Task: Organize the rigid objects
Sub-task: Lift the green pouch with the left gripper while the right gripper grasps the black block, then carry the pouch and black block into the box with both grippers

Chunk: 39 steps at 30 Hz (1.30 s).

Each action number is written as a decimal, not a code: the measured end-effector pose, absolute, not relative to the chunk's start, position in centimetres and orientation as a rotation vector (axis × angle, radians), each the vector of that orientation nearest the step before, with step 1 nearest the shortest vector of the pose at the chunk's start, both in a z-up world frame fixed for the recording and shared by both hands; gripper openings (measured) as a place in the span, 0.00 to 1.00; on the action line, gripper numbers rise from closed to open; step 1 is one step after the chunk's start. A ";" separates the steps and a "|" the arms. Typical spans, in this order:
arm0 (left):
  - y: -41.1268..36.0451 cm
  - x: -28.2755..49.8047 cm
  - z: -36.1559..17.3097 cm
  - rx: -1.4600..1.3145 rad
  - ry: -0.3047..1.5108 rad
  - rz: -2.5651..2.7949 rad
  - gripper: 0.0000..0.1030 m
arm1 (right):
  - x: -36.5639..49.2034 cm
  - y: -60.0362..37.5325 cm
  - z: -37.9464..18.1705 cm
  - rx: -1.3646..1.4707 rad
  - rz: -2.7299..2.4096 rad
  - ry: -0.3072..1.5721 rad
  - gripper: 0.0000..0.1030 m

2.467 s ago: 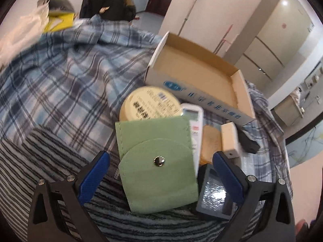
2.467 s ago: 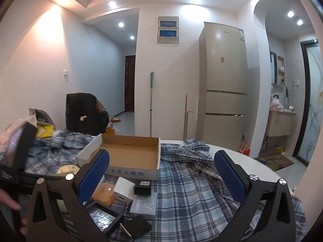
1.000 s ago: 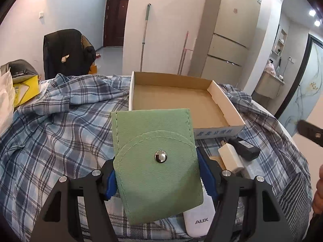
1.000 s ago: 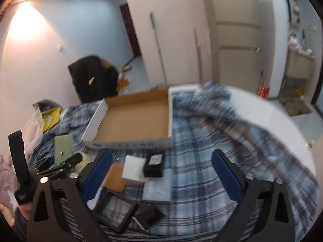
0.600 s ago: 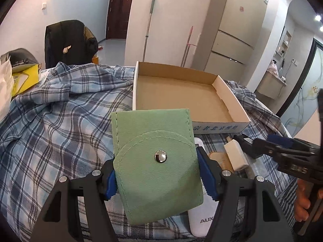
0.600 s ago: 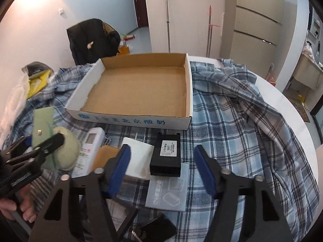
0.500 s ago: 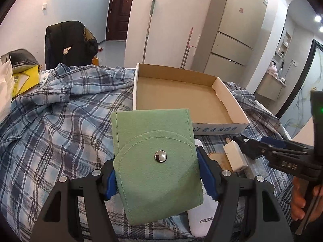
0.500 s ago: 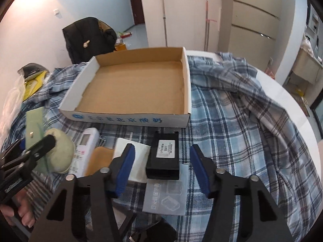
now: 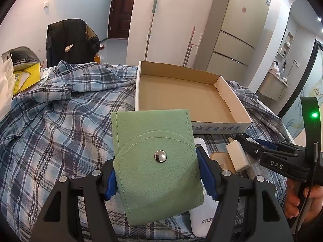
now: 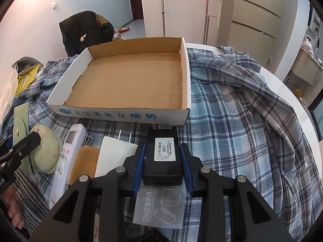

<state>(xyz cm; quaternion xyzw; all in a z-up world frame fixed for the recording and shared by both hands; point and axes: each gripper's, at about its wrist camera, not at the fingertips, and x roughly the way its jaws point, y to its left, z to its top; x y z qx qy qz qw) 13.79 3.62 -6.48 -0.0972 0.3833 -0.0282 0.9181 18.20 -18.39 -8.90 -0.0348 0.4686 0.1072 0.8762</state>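
A green pouch (image 9: 157,161) with a metal snap stands upright in my left gripper (image 9: 158,177), which is shut on its two edges above the plaid cloth. In the right wrist view my right gripper (image 10: 162,153) is down on a black box (image 10: 161,157) with a white label. Its jaws are closing and both blue pads press the box's long sides. The open cardboard box (image 10: 113,114) lies just beyond with nothing in it, and its white front wall (image 9: 220,128) also shows past the pouch. The right gripper (image 9: 242,139) also shows at the right edge, held by a hand.
On the plaid shirt (image 10: 242,121) lie a white remote (image 10: 68,147), a white charger (image 10: 115,157), a tan flat piece (image 10: 83,161), a round cream tin (image 10: 46,151) and clear packaging (image 10: 159,209). A chair with a black jacket (image 10: 86,28) stands behind.
My right gripper came down over the black box and its jaws went from wide open to closed on it. The left gripper kept its hold on the pouch and stayed in place.
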 end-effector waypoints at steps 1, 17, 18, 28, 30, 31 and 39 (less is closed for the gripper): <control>3.6 13.7 -6.4 -0.196 0.783 -0.048 0.68 | 18.1 -18.5 -8.9 -0.067 0.219 0.980 0.32; 2.1 13.9 -0.3 -0.146 0.735 -0.054 0.67 | 16.9 -19.0 -3.0 -0.066 0.279 0.869 0.32; 1.9 14.4 0.4 -0.136 0.724 -0.053 0.67 | 17.4 -18.9 -2.7 -0.062 0.279 0.866 0.32; 1.8 20.9 0.8 -0.086 0.762 0.000 0.67 | 23.7 -16.1 -3.5 -0.001 0.313 0.931 0.32; 2.0 21.5 0.4 -0.094 0.772 -0.005 0.67 | 24.3 -15.5 -3.9 -0.026 0.297 0.928 0.32; 2.0 21.8 0.2 -0.093 0.770 -0.005 0.68 | 24.7 -15.4 -4.1 -0.025 0.293 0.929 0.32; 1.8 24.4 1.6 -0.090 0.771 -0.032 0.68 | 26.8 -16.0 -2.3 0.015 0.273 0.900 0.32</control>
